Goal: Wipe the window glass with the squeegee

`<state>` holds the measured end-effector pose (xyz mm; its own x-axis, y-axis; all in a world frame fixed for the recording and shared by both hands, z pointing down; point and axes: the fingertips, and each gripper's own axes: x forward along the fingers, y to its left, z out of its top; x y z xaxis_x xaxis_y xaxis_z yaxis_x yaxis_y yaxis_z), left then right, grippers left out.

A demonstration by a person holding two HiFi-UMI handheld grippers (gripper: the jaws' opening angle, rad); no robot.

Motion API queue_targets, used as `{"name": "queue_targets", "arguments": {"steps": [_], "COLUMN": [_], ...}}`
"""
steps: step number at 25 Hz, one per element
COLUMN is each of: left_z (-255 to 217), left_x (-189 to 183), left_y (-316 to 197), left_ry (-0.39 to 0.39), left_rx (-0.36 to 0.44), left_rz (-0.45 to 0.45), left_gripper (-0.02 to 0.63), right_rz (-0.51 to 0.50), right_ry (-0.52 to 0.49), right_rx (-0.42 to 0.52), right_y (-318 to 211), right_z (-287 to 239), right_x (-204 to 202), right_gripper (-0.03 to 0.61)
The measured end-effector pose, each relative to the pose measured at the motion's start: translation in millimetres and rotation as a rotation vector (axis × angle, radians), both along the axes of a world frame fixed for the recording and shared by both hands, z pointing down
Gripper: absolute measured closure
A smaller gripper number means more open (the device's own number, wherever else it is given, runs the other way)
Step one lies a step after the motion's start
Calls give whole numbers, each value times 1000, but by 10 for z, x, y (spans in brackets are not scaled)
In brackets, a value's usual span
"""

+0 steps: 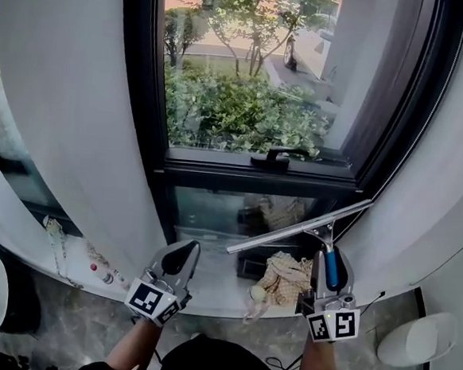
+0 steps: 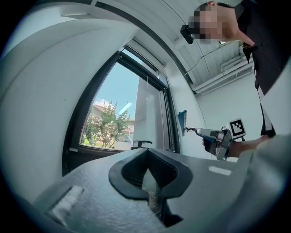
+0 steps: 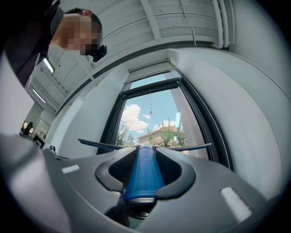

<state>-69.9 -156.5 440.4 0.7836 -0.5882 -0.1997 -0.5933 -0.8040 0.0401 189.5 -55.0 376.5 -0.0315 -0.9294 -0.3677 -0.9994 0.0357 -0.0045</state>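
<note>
right gripper (image 3: 146,149) jaws clamp blue squeegee (image 3: 141,175) handle.

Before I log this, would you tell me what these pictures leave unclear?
Whether the long silver squeegee blade touches the glass: head view looks down on it, right gripper view sees it edge-on.
Small items on the white sill: too small, head view.
Beige crumpled cloth: partly behind the right gripper.
</note>
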Motion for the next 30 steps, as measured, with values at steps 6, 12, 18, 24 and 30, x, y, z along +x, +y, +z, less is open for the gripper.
{"name": "queue_targets", "arguments": {"steps": [6,12,18,24,30], "left_z": [-86,-39,-46,-315,-367], "left_x": [-99,-149,-269,-342,-386], "left_y": [-221,-326,-442,-523,-621], "left_ry": [5,21,12,-33,-71], "left_rx": [8,-6,-20,38,22], "left_rz": [63,78,10,-91,-201], "left_gripper": [614,614,614,614,614], "right_rz": [116,149,150,93,127], "right_ry": [8,-8,-42,-51,-19], "right_rx": [72,110,154,218,307], "right_y": [-347,-704,-1219,-1798,-2227], "right_z": [-343,-560,-757,-1136,-1545], "right_x": [-92,-191,-290,-515,-802], "right_gripper": [443,444,443,443,444]}}
